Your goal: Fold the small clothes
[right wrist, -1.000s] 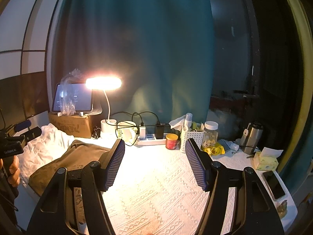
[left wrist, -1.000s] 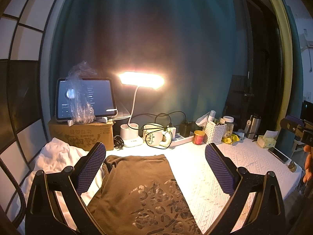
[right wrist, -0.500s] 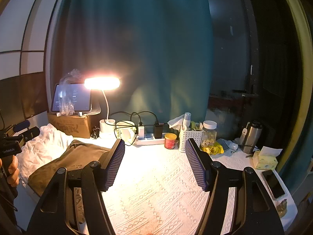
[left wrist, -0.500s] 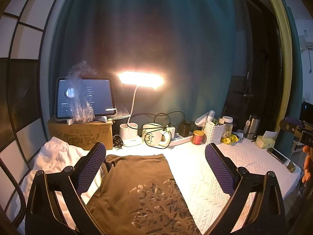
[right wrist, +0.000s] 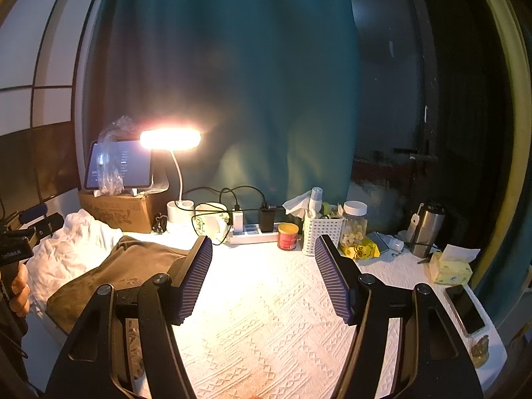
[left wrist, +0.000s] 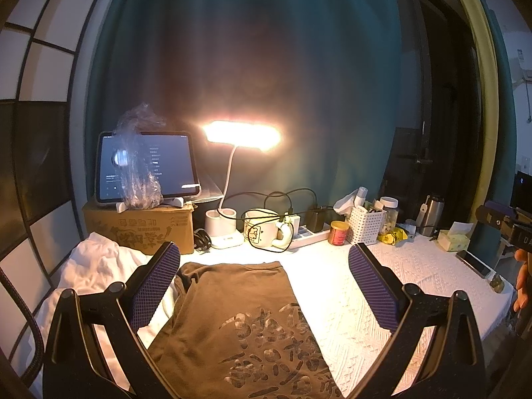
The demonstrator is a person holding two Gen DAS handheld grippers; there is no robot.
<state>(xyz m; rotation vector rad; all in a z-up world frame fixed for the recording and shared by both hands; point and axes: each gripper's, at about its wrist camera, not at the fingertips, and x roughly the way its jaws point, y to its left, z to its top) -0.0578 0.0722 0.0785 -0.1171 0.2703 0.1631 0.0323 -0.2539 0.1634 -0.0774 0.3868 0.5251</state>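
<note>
- Left wrist view: the left gripper (left wrist: 266,286) is held with its jaws spread wide and nothing between the pads. A brown T-shirt (left wrist: 239,319) with a pale printed pattern is laid flat on the white textured tablecloth (left wrist: 382,272), directly below the gripper. A heap of white cloth (left wrist: 89,266) is seen just left of the shirt, against a cardboard box (left wrist: 139,227). A lit desk lamp (left wrist: 241,136) and a mug (left wrist: 261,229) are set behind.
- Right wrist view: the right gripper (right wrist: 262,276) is likewise held spread and empty, above bare tablecloth (right wrist: 266,316). The T-shirt (right wrist: 116,276) is seen to its left, beside the white cloth (right wrist: 69,249).
</note>
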